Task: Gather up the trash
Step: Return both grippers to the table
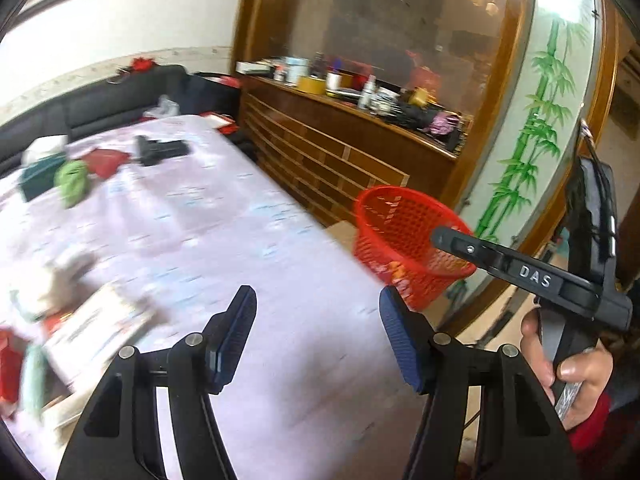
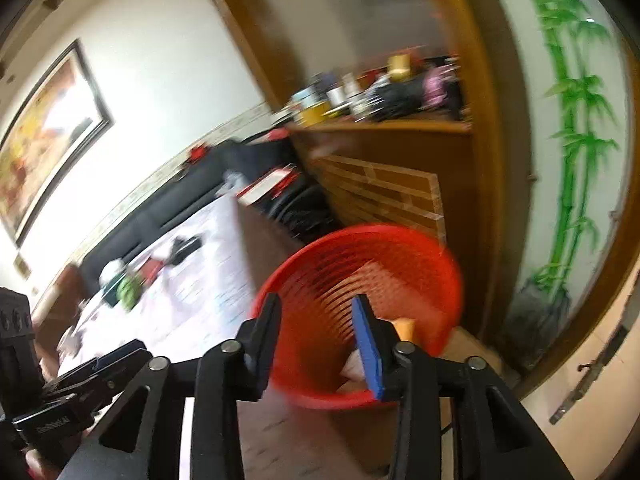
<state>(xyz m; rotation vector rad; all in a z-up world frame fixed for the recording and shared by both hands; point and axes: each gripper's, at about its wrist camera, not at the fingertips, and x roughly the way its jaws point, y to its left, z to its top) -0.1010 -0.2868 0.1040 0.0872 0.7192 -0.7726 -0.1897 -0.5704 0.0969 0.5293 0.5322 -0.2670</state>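
hanging parted and empty, the right gripper sits just above the red basket; scraps inside look light, crushable. the left gripper, also released, has paper litter beside-left, a green wad farther; pinch at creases.
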